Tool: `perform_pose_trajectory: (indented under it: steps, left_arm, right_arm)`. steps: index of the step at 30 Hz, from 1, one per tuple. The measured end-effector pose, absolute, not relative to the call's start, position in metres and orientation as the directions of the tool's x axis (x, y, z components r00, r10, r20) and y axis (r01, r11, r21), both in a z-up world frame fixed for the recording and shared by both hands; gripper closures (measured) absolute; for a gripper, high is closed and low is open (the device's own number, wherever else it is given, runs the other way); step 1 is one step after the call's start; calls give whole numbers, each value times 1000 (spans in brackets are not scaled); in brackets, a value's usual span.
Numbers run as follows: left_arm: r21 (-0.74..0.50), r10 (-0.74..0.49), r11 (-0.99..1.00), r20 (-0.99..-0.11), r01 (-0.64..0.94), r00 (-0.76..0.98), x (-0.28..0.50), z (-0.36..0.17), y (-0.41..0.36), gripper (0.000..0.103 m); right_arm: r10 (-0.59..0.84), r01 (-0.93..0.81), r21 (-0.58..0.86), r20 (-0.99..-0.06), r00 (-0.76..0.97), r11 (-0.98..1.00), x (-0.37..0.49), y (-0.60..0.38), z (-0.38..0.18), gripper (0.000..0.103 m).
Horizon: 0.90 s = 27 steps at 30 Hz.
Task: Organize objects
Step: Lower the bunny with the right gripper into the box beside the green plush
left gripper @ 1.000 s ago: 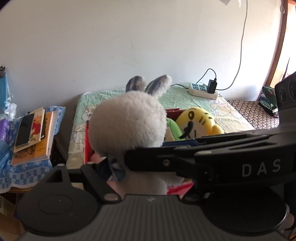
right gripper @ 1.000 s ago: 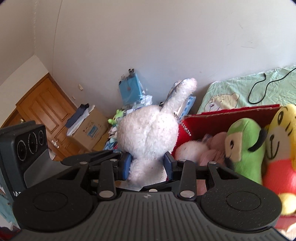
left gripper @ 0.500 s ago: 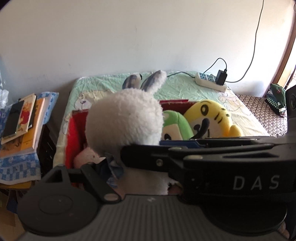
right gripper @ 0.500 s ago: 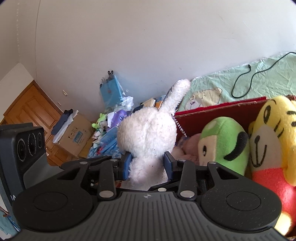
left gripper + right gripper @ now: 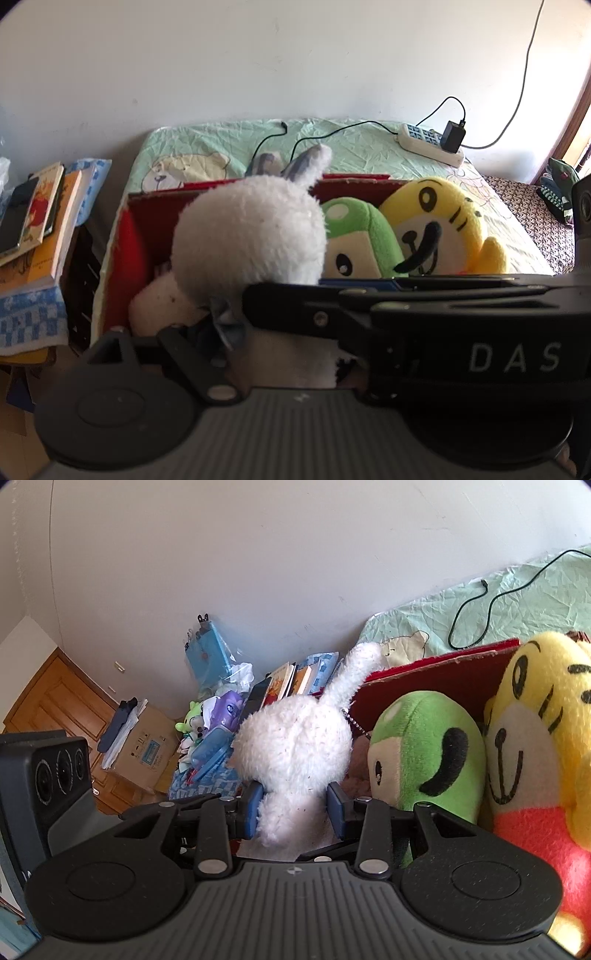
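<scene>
The step in hand looks like stowing a soft toy: the right hand-held gripper (image 5: 295, 806) is clenched on the white plush rabbit (image 5: 295, 746), its two blue pads pinching the narrow part below the head, and the rabbit hangs over the left end of the red box (image 5: 127, 236). The box sits on the bed (image 5: 354, 147) and already holds the green plush (image 5: 424, 749) and the yellow plush (image 5: 532, 731), pressed side by side at its right.

The left hand-held gripper (image 5: 236, 332) reaches in low beside the rabbit's body. One dark finger shows at the left, but the right gripper's arm crosses the left wrist view and covers the rest, so I cannot tell whether its jaws are released or closed.

The next move, as I judge it, calls for lowering the rabbit into the free space at the left of the box, beside the green plush, and then letting the pads go. The gap seems narrow and something pale and fluffy (image 5: 159, 302) already lies at the bottom, so the rabbit may need pressing down.

Hard to make out: the rabbit's face and lower body, the floor of the box, and what the pale thing under it is. A thin bead chain (image 5: 356, 725) hangs from the rabbit; its end is hidden
</scene>
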<state>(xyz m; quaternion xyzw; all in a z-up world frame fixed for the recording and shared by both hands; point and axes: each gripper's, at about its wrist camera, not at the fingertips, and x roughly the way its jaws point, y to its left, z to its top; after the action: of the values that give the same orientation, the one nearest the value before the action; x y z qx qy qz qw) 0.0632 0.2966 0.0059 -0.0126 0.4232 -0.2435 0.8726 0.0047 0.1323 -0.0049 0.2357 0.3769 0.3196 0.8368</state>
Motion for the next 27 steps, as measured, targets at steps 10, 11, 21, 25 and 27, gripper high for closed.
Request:
perform_pose_trajectory:
  steps: [10, 11, 21, 25, 27]
  left_arm:
    - [-234, -419, 892, -747, 386, 515, 69, 0, 295, 11]
    - [-241, -422, 892, -749, 383, 511, 70, -1, 295, 11]
    - [-244, -412, 897, -766, 369, 493, 75, -7, 294, 3]
    - [-240, -407, 899, -770, 367, 492, 75, -8, 294, 2]
    - [-237, -404, 899, -771, 367, 492, 75, -8, 294, 1]
  right_arm:
    - [708, -339, 643, -490, 508, 687, 10, 131, -9, 64]
    - [707, -339, 641, -491, 509, 689, 10, 131, -9, 64]
    - [701, -327, 644, -489, 519, 691, 9, 127, -13, 66]
    - [700, -323, 646, -489, 521, 692, 8, 127, -15, 66]
    - [700, -322, 647, -487, 522, 691, 9, 126, -15, 66]
